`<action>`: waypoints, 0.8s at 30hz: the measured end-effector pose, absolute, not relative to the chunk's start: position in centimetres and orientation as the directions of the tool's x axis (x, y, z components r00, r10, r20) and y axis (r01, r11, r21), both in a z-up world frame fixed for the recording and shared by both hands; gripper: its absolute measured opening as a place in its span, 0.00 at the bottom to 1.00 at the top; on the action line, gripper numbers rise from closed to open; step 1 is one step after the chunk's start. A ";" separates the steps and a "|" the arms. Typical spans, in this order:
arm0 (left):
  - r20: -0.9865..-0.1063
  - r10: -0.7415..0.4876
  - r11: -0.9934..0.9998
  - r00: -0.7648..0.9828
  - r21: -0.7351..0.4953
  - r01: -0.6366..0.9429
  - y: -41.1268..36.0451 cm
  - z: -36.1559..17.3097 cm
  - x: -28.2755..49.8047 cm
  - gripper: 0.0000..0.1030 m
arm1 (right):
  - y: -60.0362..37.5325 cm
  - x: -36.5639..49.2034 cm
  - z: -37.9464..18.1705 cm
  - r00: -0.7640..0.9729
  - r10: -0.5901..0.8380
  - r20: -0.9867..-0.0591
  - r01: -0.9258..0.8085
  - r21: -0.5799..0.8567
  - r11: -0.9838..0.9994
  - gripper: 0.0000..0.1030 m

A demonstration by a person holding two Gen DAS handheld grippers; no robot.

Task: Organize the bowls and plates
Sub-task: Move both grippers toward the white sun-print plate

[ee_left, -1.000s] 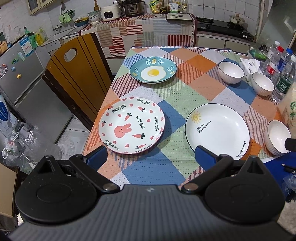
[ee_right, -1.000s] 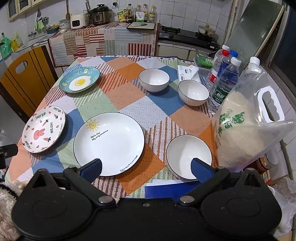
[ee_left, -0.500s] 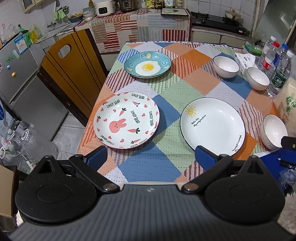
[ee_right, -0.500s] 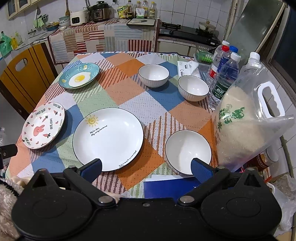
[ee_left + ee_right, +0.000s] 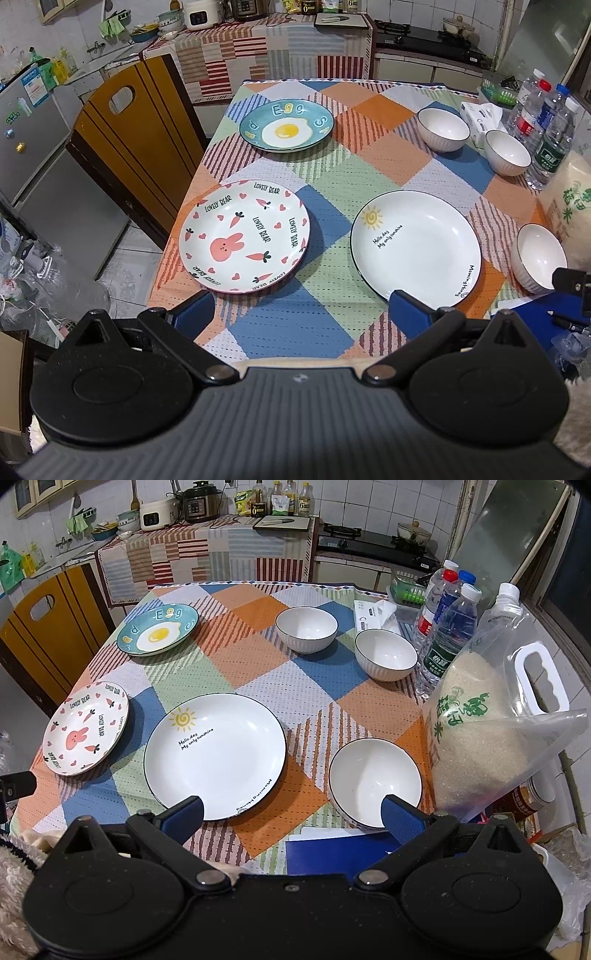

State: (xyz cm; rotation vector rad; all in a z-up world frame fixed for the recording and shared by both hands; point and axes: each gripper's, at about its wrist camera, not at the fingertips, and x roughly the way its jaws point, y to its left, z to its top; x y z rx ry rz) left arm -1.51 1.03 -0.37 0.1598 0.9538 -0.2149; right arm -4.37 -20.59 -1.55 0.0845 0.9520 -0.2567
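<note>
Hidden: the near rim of the white ribbed bowl [image 5: 373, 781] is covered by the right gripper's blue fingertip; in the left view this bowl is partly cut by the other tool's black corner.
Hard to read: labels on the clear water bottles [image 5: 448, 635] at the far right.
Left gripper [image 5: 301, 314]: jaws spread wide, empty, hanging over the table's near edge.
Right gripper [image 5: 291, 812]: jaws spread wide, empty, above the near edge.
Edges: the pink rabbit-and-carrot plate [image 5: 243, 236] lies close to the left edge of the checked tablecloth [image 5: 373, 162].
Open room: bare cloth in the middle, between plates and bowls.
Plates: the white sun-print plate [image 5: 214, 755] sits front centre; the teal fried-egg plate [image 5: 158, 628] far left.
Bowls: two more white bowls [image 5: 306, 629] far right, apart, near a clear bag of rice [image 5: 480, 734].
</note>
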 end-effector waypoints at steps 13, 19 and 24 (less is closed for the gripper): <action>-0.798 -0.154 0.945 0.582 0.052 0.322 0.5 0.7 -1.1 1.00 | -21.7 -4.1 -1.3 0.615 -0.079 -0.785 0.203 0.060 0.977 1.00; -0.786 -0.149 0.930 0.600 0.095 0.355 -0.1 0.1 0.8 1.00 | -22.4 -3.8 -2.1 0.758 0.056 -0.649 0.034 0.126 0.992 1.00; -0.783 -0.154 0.919 0.602 0.110 0.379 -0.6 -1.3 2.7 1.00 | -22.9 -2.3 -4.4 0.787 0.122 -0.604 -0.046 0.140 0.989 1.00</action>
